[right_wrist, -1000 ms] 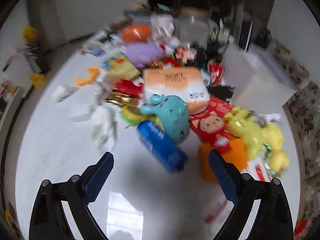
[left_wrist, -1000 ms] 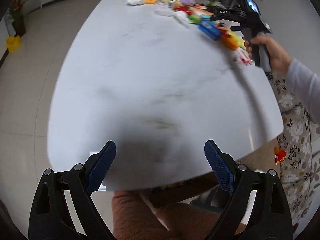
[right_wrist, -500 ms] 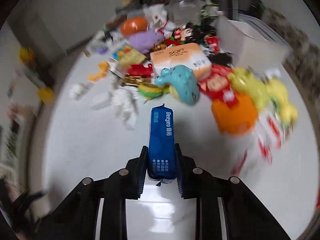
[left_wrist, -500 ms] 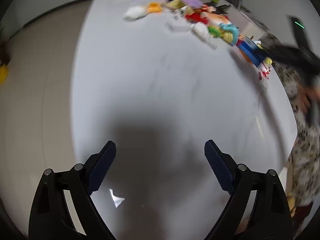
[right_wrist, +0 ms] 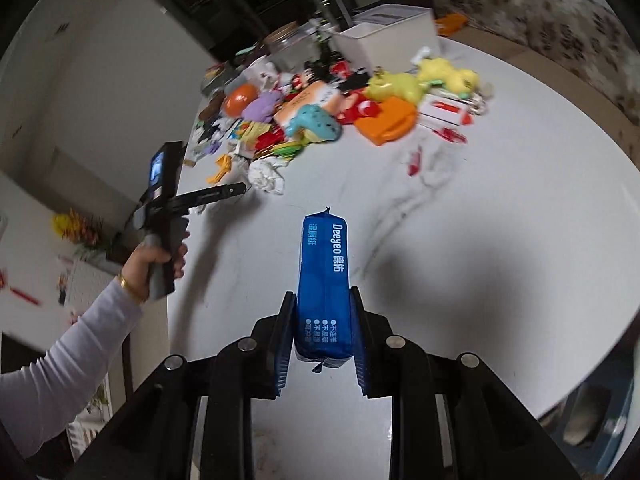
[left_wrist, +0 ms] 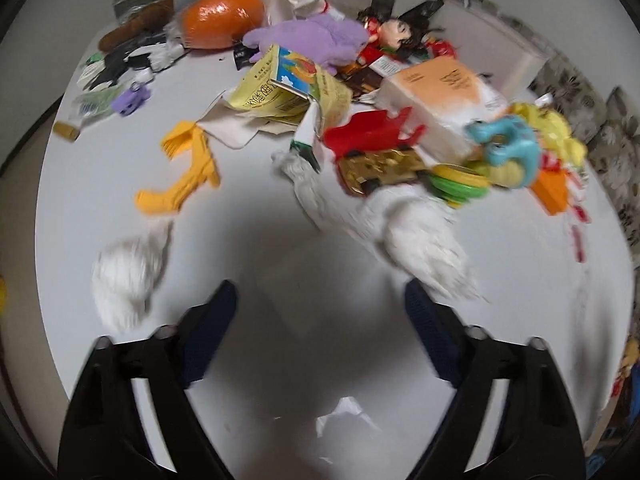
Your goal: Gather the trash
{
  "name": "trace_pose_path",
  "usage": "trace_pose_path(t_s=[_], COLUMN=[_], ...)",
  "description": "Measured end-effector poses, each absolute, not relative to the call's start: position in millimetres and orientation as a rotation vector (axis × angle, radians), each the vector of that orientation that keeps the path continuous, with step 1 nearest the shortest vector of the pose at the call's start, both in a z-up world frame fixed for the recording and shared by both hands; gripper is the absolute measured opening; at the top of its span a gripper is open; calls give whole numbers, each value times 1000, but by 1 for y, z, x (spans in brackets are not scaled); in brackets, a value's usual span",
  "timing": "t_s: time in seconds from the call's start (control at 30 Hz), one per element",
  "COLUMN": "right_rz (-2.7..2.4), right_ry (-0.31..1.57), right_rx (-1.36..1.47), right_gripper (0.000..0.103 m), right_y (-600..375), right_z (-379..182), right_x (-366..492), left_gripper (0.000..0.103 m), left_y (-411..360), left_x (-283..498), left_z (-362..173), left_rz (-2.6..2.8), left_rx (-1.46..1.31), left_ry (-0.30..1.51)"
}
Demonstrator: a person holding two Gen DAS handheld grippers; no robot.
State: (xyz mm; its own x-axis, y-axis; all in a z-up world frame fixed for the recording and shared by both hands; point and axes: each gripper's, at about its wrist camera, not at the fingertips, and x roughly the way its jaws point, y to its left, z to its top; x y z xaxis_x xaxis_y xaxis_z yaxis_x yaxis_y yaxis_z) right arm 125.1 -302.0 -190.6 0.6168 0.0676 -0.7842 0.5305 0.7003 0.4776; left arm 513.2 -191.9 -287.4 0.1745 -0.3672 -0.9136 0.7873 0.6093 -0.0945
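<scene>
My right gripper [right_wrist: 320,320] is shut on a blue wet-wipes packet [right_wrist: 325,280] and holds it above the white marble table [right_wrist: 500,208]. My left gripper [left_wrist: 320,312] is open and empty, low over the table, with a crumpled white tissue [left_wrist: 124,276] just left of it and another crumpled white tissue [left_wrist: 424,240] just right of it. The left gripper also shows in the right wrist view [right_wrist: 236,189], near a crumpled tissue [right_wrist: 266,174]. A torn yellow carton [left_wrist: 288,88] lies further back.
A pile of toys fills the table's far side: orange ball [left_wrist: 222,20], purple plush [left_wrist: 316,40], orange tissue pack [left_wrist: 440,84], teal toy [left_wrist: 508,144], yellow plastic piece [left_wrist: 188,172]. A white bin [right_wrist: 384,36] stands behind the pile. Red wrappers [right_wrist: 448,114] lie beside it.
My right gripper has lifted the blue packet and drawn it back from the pile. My left gripper has swung in over the table to the tissues by the pile.
</scene>
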Motion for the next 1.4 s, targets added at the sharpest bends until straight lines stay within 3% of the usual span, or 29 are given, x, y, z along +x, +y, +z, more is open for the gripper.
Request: trace_pose_path(t_s=[0.07,0.13,0.33,0.5,0.53,0.6,0.77,0.83,0.87,0.9,0.97,1.1,1.27,1.4], right_rz=[-315,-325,-284,-180,-162,-99,-34,-12,2,23,72,113,208,345], right_ry=[868,860,847,868,873,885,977,1016,1030,1042,1050,1054,1004,1082], right_rx=[783,795,784,737,728,706,583,510,447,401,313,92,-78,-292], right_gripper=[26,26,26,25,23,6,8,28,53,70,69,88,95,94], right_y=[-303,-306,-303,-293,-291,-287,-284,-282,-276,-271,-256,-220,-194,-191], right_z=[-190,-192,-189,-187,-187,-189,-211,-217,-217,-217,-220,-238,-259,-279], right_x=[116,113,117,134,137,143,159,157,152,149,139,132,146,167], left_gripper=[51,47,45,45,45,45,45,45,45,45,45,45,46,46], left_y=[-198,-199,-170,-118,-108,-84,-41,-28,-20,-16,-4,13,33,54], left_x=[518,518,494,427,409,367,280,256,241,231,208,169,125,98], left_z=[-289,-288,-271,-242,-238,-230,-231,-232,-232,-230,-229,-228,-223,-222], left_rz=[-830,-831,-846,-891,-904,-907,-835,-794,-762,-736,-690,-622,-549,-505], left_rx=[488,492,436,378,360,337,269,207,174,161,117,53,-16,-58], left_ry=[1108,1116,1110,1072,1078,1080,1124,1137,1141,1140,1148,1164,1163,1163])
